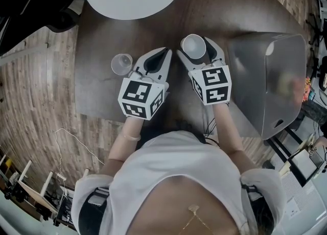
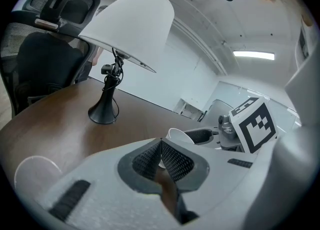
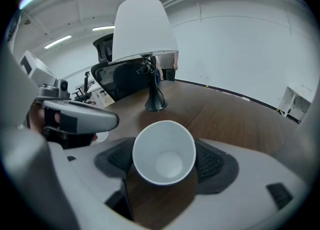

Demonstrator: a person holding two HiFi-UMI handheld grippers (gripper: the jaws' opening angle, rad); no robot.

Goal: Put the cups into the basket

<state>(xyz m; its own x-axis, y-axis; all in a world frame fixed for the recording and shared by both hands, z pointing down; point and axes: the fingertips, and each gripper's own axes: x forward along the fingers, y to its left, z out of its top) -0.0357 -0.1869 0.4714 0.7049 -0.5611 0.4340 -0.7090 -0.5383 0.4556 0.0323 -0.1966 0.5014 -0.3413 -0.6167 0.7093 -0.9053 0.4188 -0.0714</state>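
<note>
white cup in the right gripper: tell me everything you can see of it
The white cup is plain, smooth and tapered, paper or plastic by its look. It is empty and its round rim is undeformed. It sits mouth up between the jaws of the right gripper, with both dark ribbed pads against its sides, above the brown table. Whether its base rests on the table cannot be told.

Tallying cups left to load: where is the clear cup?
In the head view, the clear cup stands on the table left of the left gripper, far from the basket at right.
</note>
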